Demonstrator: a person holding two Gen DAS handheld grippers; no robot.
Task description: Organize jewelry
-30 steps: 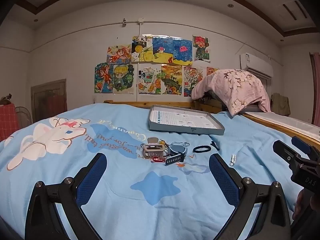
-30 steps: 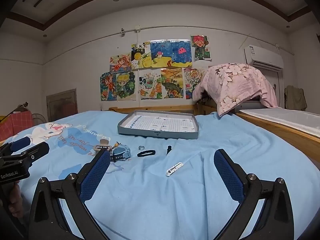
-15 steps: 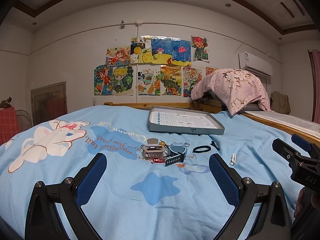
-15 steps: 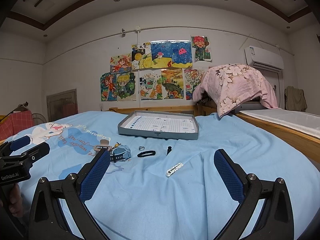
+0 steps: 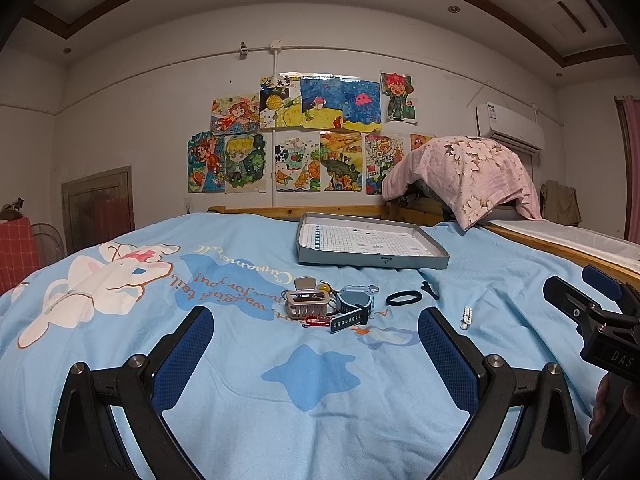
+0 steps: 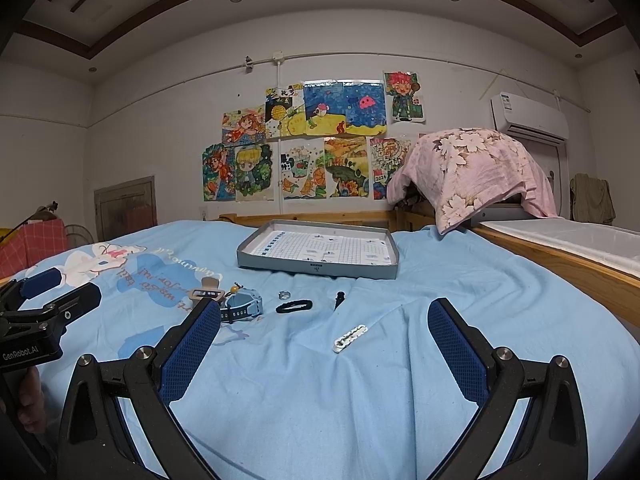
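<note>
Your left tool and right tool both gape wide, gripping nothing, above the blue cotton bed. Jewelry mid-bed: blue watch, braided black loop, white beaded clip. Shallow grey tray sits toward the headboard edge.

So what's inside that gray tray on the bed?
The gray tray holds only a white grid-printed sheet with a few small dark marks. No jewelry shows in it. What lies under the sheet, and just behind the near wall, is hidden.
</note>
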